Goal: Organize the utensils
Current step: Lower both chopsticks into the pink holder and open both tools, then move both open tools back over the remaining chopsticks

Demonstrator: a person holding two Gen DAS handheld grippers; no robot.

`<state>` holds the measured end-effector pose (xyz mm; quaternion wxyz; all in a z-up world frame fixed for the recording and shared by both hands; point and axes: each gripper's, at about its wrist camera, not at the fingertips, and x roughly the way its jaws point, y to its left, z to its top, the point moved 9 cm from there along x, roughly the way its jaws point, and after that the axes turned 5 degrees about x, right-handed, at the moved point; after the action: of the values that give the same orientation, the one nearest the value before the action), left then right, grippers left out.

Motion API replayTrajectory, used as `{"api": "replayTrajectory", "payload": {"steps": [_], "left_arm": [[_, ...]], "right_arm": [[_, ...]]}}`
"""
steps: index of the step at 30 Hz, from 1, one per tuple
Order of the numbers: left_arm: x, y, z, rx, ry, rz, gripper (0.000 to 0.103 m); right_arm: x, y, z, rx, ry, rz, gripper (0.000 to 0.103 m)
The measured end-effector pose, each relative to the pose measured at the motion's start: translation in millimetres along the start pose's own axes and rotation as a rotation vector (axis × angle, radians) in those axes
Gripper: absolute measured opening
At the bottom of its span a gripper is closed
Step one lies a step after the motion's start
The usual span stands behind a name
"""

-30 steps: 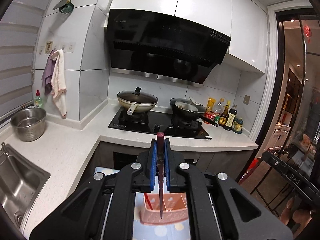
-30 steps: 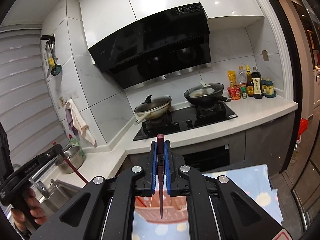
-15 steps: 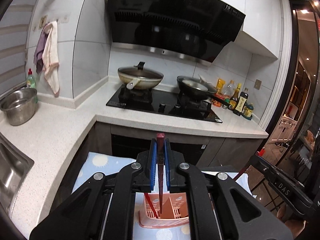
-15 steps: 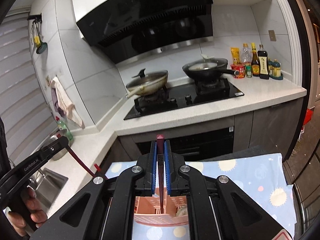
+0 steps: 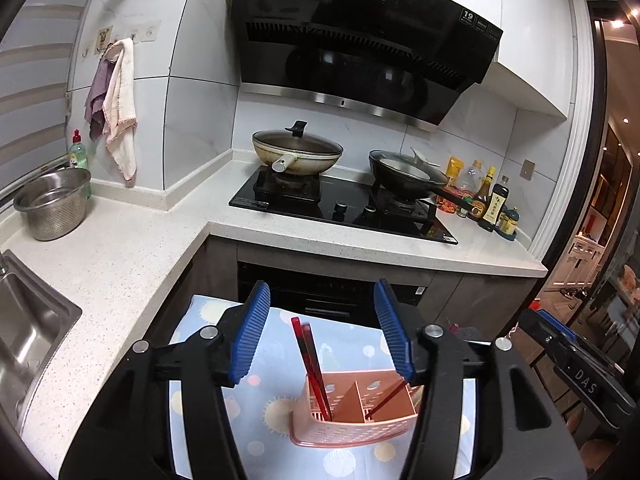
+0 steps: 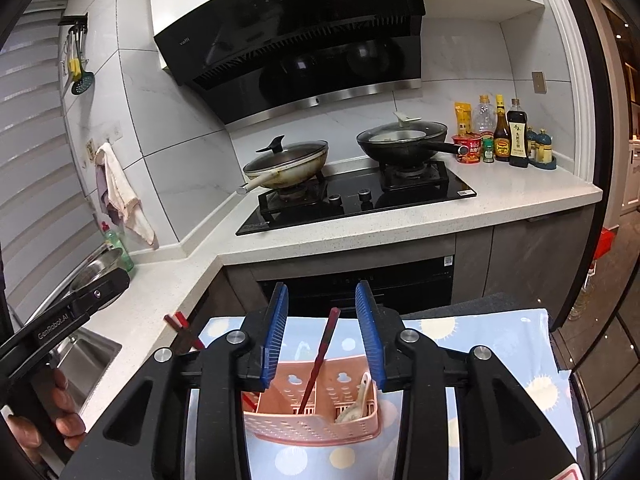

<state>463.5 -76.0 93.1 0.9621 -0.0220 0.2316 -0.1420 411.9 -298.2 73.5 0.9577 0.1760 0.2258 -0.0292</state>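
Note:
A pink slotted utensil basket (image 5: 352, 420) (image 6: 312, 420) stands on a blue patterned cloth (image 5: 256, 392). The jaws of my left gripper (image 5: 324, 334) are opening. Two red chopsticks (image 5: 310, 360) lean in the basket's left compartment between the blue pads (image 5: 256, 332), and neither pad touches them. My right gripper (image 6: 323, 336) is opening too, with one red chopstick (image 6: 322, 356) standing free between its jaws in the middle compartment. A white spoon (image 6: 356, 404) lies in the right compartment.
Behind the cloth, an L-shaped white counter (image 5: 120, 264) carries a black hob (image 5: 344, 208) with two lidded pans. A sink (image 5: 28, 332) and a steel colander (image 5: 54, 208) are on the left, sauce bottles (image 6: 504, 136) at the back right. A hand (image 6: 60, 428) holds the left gripper's handle.
Both grippers have sunk toward the basket. Each was shut on a red chopstick; now both sets of jaws have parted and the chopsticks lean loose in the basket.

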Motion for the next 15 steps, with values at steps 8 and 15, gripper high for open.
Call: {"api": "replayTrajectory", "payload": {"steps": [8, 15], "left_arm": [[-36, 5, -17, 0.026, 0.008, 0.023, 0.052], [-78, 3, -62, 0.064, 0.046, 0.037, 0.052]], "right_arm": [[-40, 2, -22, -0.020, 0.011, 0.000, 0.035], [-83, 2, -76, -0.059, 0.064, -0.007, 0.035]]}}
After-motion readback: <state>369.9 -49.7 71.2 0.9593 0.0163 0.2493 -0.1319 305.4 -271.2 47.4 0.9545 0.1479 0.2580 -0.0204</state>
